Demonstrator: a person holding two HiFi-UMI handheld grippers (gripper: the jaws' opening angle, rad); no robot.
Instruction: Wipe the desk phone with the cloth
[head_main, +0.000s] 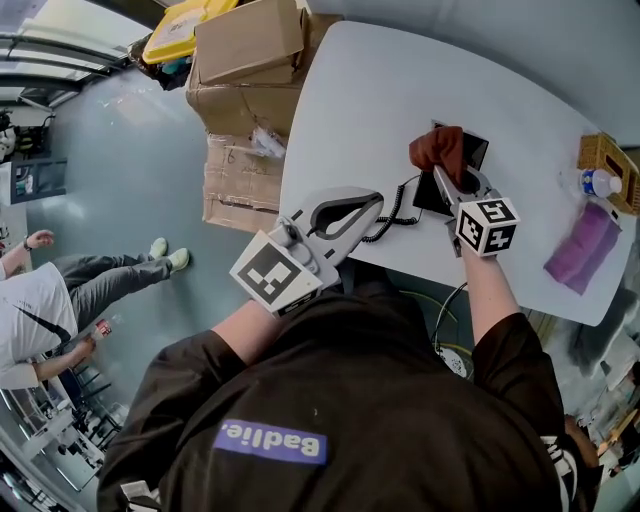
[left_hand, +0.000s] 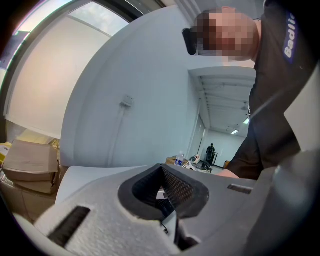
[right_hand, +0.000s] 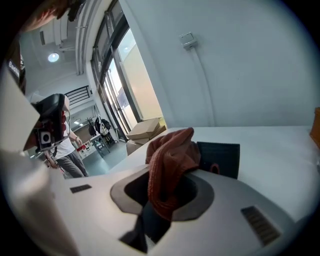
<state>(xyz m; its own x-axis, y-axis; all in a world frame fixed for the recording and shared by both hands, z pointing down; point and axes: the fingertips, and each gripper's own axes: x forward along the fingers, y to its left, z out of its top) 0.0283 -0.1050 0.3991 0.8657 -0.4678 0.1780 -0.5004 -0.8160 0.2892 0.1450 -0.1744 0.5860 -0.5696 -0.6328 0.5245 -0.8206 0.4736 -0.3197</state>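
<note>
The black desk phone base (head_main: 472, 150) lies on the white table (head_main: 380, 90). My right gripper (head_main: 447, 172) is shut on a rust-red cloth (head_main: 437, 148), which is bunched over the base's left part. In the right gripper view the cloth (right_hand: 169, 162) hangs out of the shut jaws, with the base (right_hand: 221, 158) just beyond it. A black coiled cord (head_main: 396, 208) runs from the base to my left gripper (head_main: 362, 208), off the table's near edge. Its jaws look shut, apparently on the handset, which is mostly hidden; only a thin wire (left_hand: 164, 227) shows.
Cardboard boxes (head_main: 248, 60) and a yellow-lidded bin (head_main: 178, 25) stand on the floor left of the table. A purple cloth (head_main: 582, 247) and a wicker basket (head_main: 604, 152) holding a bottle (head_main: 601, 184) sit at the table's right end. A person (head_main: 45, 300) sits at far left.
</note>
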